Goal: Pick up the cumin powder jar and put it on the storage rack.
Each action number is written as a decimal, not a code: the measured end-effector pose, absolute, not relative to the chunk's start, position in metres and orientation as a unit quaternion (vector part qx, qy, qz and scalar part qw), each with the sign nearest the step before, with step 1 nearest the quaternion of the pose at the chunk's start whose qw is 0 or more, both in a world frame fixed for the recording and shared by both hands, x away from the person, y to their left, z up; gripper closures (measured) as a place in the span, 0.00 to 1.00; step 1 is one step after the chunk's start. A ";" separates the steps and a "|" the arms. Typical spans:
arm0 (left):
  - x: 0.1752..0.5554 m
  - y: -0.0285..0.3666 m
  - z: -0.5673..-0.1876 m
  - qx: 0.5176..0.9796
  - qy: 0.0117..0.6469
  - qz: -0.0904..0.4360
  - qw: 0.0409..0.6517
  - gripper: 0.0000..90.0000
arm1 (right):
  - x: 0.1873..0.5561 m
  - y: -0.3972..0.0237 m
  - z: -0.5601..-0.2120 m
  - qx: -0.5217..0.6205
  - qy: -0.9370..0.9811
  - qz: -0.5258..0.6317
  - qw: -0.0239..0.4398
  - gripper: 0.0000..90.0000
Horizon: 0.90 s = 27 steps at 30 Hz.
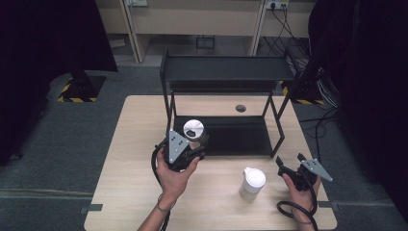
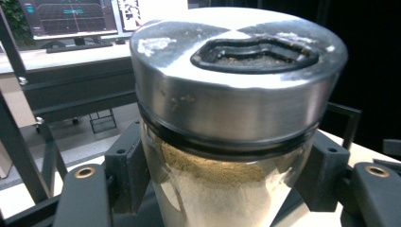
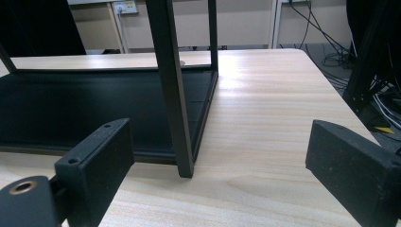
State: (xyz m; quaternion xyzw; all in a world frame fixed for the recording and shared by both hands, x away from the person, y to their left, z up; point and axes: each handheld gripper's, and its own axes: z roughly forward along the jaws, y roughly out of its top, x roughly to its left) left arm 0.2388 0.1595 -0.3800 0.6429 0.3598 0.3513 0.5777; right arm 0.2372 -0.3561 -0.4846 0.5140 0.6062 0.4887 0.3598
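Jar (image 2: 227, 142) being gripped by the left gripper (image 1: 188, 147) at the front left corner of the black shelf rack (image 1: 226, 72).
Its steel lid (image 2: 236, 80) is facing up, and both jaws are pressing on the glass, which is holding a tan powder. The right gripper (image 1: 288, 169) is resting near the tabletop's (image 1: 144, 120) right edge, jaws standing apart around nothing, while a white lidded cup (image 1: 252, 183) is standing just beside it, toward the front edge.
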 end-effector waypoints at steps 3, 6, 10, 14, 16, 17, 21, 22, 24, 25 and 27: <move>0.241 0.159 -0.376 0.641 0.359 0.358 0.576 0.35 | 0.237 -0.356 -0.485 0.514 0.606 0.489 0.360 0.10; 0.244 0.158 -0.371 0.637 0.359 0.365 0.577 0.35 | 0.237 -0.356 -0.485 0.514 0.606 0.489 0.359 0.10; 0.250 0.157 -0.362 0.632 0.357 0.374 0.578 0.35 | 0.237 -0.356 -0.485 0.514 0.606 0.489 0.360 0.10; 0.255 0.155 -0.352 0.630 0.355 0.381 0.576 0.35 | 0.237 -0.357 -0.485 0.514 0.606 0.489 0.359 0.10; 0.256 0.154 -0.350 0.627 0.356 0.381 0.578 0.35 | 0.237 -0.356 -0.484 0.514 0.607 0.489 0.359 0.10; 0.256 0.154 -0.349 0.626 0.356 0.382 0.580 0.35 | 0.238 -0.356 -0.484 0.514 0.607 0.488 0.359 0.10; 0.258 0.152 -0.344 0.622 0.356 0.383 0.583 0.35 | 0.237 -0.356 -0.484 0.514 0.607 0.488 0.359 0.10; 0.259 0.151 -0.343 0.622 0.356 0.384 0.583 0.35 | 0.237 -0.356 -0.484 0.514 0.607 0.489 0.359 0.10; 0.261 0.150 -0.340 0.621 0.355 0.384 0.583 0.35 | 0.237 -0.356 -0.484 0.514 0.607 0.489 0.359 0.10; 0.262 0.150 -0.338 0.620 0.356 0.385 0.583 0.35 | 0.237 -0.356 -0.484 0.514 0.607 0.489 0.359 0.10; 0.264 0.148 -0.335 0.618 0.356 0.389 0.583 0.35 | 0.238 -0.356 -0.484 0.513 0.608 0.488 0.359 0.10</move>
